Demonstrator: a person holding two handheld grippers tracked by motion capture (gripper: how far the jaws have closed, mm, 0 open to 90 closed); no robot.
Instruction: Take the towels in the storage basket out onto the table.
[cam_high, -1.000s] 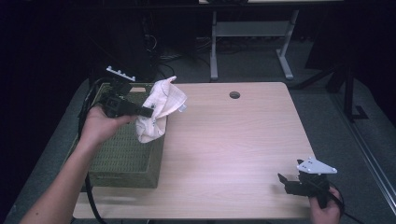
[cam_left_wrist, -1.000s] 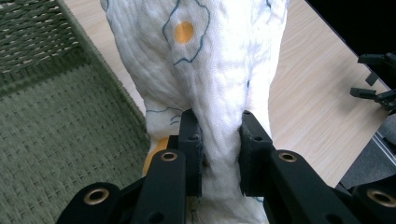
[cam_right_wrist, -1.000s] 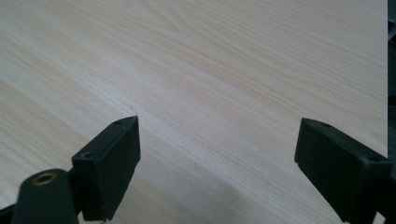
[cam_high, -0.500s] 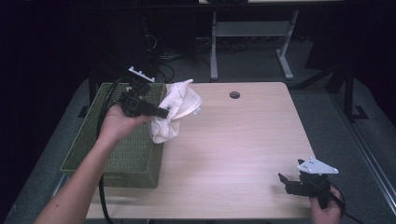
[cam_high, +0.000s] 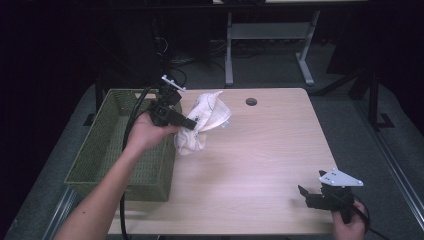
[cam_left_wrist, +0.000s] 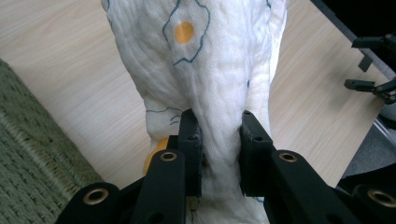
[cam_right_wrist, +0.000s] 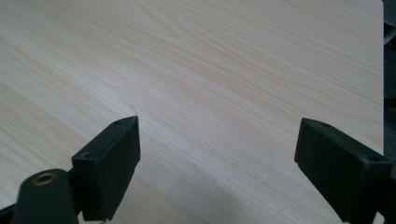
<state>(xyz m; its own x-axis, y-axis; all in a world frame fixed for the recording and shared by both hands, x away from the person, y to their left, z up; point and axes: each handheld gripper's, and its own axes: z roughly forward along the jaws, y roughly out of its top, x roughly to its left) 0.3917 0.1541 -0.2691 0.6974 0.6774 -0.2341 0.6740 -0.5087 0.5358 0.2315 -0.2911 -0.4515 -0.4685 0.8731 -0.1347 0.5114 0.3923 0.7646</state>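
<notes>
A white quilted cloth (cam_high: 202, 122) printed with blue outlines and orange dots hangs bunched over the table's left side, just right of the basket. My left gripper (cam_high: 192, 123) is shut on it; in the left gripper view the cloth (cam_left_wrist: 210, 74) is pinched between the two black jaws and drapes away from my left gripper (cam_left_wrist: 219, 154) toward the wood. A green woven basket (cam_high: 107, 150) sits at the table's left edge. Near the front right corner, my right gripper (cam_high: 306, 195) rests low over bare wood, open with nothing between the fingers of the right gripper (cam_right_wrist: 215, 154).
The light wooden table (cam_high: 260, 165) has a round cable hole (cam_high: 251, 101) near its far edge. A metal desk frame (cam_high: 270, 35) stands on the dark floor behind. A black cable (cam_high: 131, 130) trails from the left gripper across the basket.
My left hand has carried the cloth to the right, from above the basket to over the table beside it. The right gripper has stayed put.
</notes>
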